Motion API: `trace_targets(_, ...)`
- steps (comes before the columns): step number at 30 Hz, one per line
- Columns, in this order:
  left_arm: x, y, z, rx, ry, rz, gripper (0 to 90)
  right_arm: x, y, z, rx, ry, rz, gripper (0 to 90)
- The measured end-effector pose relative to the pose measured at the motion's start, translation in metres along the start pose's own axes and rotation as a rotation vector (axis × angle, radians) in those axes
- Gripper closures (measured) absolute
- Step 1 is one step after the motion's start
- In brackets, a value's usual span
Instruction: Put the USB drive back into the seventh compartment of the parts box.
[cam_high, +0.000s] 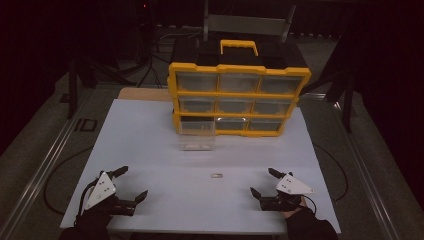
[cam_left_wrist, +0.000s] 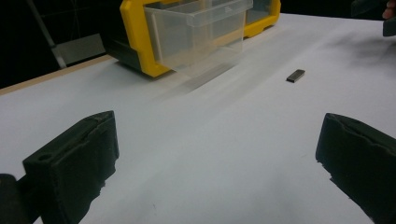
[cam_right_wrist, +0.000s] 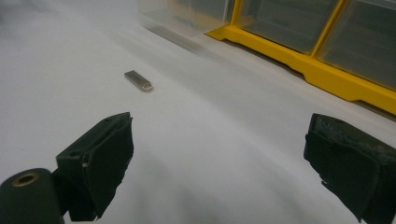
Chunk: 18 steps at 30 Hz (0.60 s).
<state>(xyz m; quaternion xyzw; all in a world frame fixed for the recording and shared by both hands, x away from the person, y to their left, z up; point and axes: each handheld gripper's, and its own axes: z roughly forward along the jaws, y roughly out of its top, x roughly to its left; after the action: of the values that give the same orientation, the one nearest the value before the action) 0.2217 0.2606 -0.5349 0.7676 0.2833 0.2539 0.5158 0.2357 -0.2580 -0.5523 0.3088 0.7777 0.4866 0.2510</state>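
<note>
White and dimly lit, the table (cam_high: 150, 150) carried everything. Nearest the person, the left claw (cam_high: 133, 184) and the right claw (cam_high: 262, 181) sat low at the front edge, well apart, each with its jaws spread wide and holding nothing. Between them, a little farther in, lay a small flat metal piece (cam_high: 216, 175). Beyond it a clear drawer (cam_high: 197, 134) stuck out from the bottom-left slot of a yellow drawer organizer (cam_high: 239, 97).

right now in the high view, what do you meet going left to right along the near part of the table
left gripper → small metal piece → right gripper
</note>
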Motion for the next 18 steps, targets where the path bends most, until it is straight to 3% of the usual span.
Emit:
trace_targets(12,0.0029,-0.0014,-0.0022,-0.002,0.006,-0.011,0.4,0.0018,0.0018,-0.001,0.013,-0.006,-0.009,8.3)
trace_targets(18,0.001,0.0023,-0.0028,0.016,-0.017,-0.001,0.4,0.0046,0.0028,0.0021,0.021,-0.007,-0.031,8.3)
